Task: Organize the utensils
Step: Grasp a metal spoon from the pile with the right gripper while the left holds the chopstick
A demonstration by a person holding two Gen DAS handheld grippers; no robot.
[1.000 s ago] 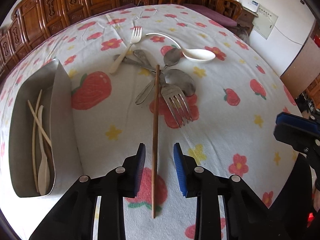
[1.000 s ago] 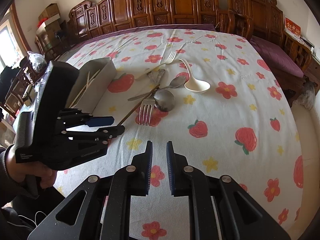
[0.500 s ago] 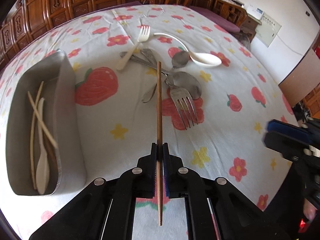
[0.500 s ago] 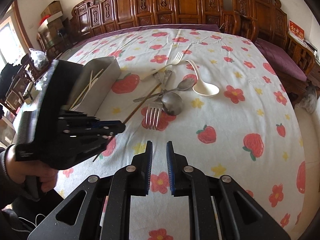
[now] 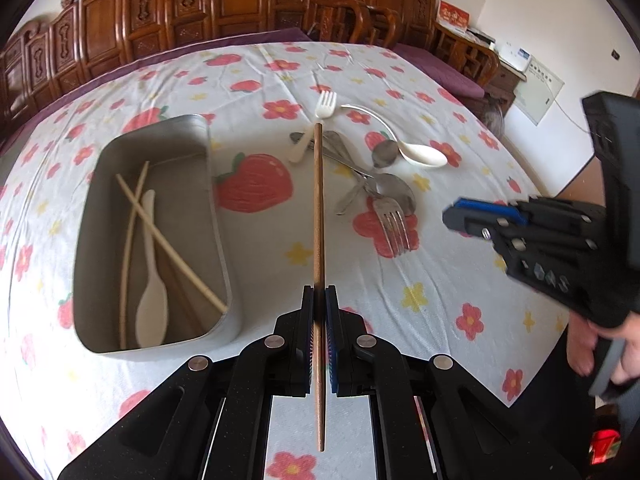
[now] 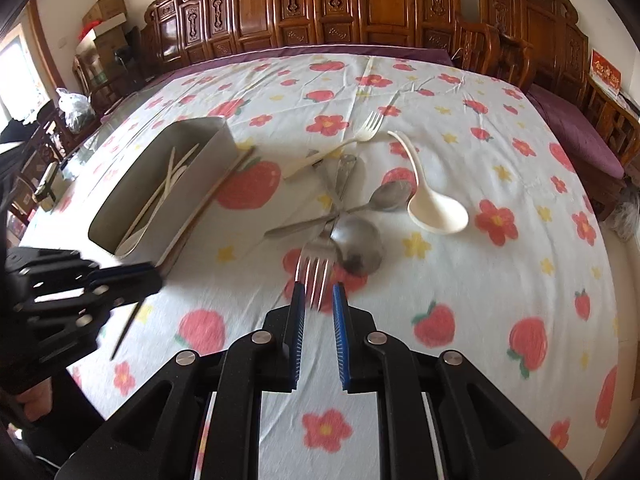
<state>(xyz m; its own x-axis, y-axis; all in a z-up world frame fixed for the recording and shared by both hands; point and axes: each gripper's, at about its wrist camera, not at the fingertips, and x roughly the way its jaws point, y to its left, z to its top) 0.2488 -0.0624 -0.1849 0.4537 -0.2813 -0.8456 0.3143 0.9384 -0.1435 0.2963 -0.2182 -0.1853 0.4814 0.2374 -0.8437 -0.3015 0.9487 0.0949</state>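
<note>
My left gripper point(image 5: 319, 292) is shut on a brown chopstick point(image 5: 318, 200) and holds it clear of the flowered cloth, just right of the metal tray point(image 5: 214, 216). The tray holds pale chopsticks point(image 5: 168, 240) and a white spoon point(image 5: 152, 300). My right gripper point(image 6: 318, 292) stands narrowly open with nothing gripped, its tips just short of the tines of a metal fork point(image 6: 316, 268). Behind the fork lie two metal spoons point(image 6: 358, 246), a white ladle spoon point(image 6: 438, 214) and a white fork point(image 6: 360, 136), crossed in a loose pile.
The left gripper point(image 6: 156, 276) with its chopstick shows at the left of the right wrist view, by the tray point(image 6: 208, 168). A hand point(image 5: 600, 356) holds the right gripper point(image 5: 454, 216). Carved wooden chairs point(image 6: 360, 8) ring the far table edge.
The left jaws closed on the brown chopstick and lifted it off the cloth, shifting left toward the tray. The right gripper moved forward up to the metal fork.
</note>
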